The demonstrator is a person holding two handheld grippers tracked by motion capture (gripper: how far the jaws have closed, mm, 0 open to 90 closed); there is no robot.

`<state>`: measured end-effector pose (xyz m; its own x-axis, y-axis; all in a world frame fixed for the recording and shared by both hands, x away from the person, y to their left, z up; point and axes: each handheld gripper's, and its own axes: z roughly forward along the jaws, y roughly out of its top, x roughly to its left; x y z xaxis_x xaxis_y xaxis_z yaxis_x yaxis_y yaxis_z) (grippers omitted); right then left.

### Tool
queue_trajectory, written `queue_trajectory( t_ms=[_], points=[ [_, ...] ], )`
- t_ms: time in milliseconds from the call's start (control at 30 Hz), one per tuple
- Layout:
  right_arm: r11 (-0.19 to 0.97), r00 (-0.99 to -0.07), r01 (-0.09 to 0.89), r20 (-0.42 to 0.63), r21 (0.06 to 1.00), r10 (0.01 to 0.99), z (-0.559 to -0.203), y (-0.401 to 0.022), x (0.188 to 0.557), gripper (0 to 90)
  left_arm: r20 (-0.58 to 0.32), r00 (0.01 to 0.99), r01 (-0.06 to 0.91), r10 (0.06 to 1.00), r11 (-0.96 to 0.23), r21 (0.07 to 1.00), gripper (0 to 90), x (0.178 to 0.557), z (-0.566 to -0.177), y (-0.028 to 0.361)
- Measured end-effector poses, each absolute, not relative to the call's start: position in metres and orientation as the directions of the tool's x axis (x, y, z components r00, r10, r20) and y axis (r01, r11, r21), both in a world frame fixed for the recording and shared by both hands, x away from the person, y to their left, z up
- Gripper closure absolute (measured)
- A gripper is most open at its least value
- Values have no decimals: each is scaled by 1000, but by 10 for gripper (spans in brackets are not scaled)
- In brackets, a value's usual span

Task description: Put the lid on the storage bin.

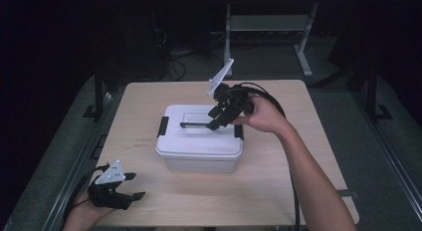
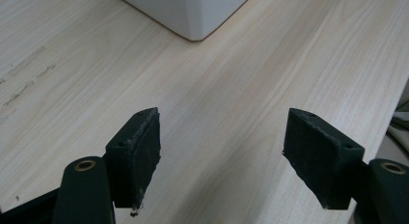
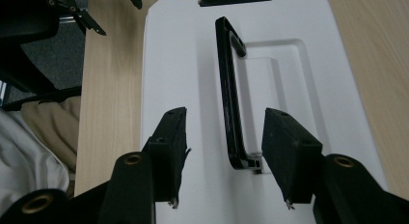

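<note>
A white lidded box (image 1: 199, 141) sits in the middle of the wooden table (image 1: 278, 181), with a black latch at each end and a thin black handle (image 1: 195, 124) on its lid. My right gripper (image 1: 215, 120) hangs over the lid, open, its jaws on either side of the raised handle (image 3: 230, 103) near its end, without touching it. My left gripper (image 1: 133, 185) rests near the table's front left corner, open and empty. In the left gripper view a corner of the box (image 2: 193, 16) shows ahead of the left gripper (image 2: 219, 154).
The person's right forearm (image 1: 308, 176) crosses the table's right side. Bare tabletop (image 2: 251, 74) lies between the left gripper and the box. Beyond the table are a dark floor, cables and the legs of a metal stand (image 1: 303, 52).
</note>
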<state>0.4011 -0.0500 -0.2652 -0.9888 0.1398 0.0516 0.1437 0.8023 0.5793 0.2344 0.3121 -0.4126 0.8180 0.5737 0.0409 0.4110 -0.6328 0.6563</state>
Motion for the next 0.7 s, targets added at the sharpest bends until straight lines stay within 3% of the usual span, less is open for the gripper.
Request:
queue_trajectory(
  t_ms=[700],
  points=[
    [786, -983, 167, 39, 595, 179, -253, -73, 392, 484, 41, 814, 414, 579, -629, 658, 290, 234, -412, 310]
  ],
)
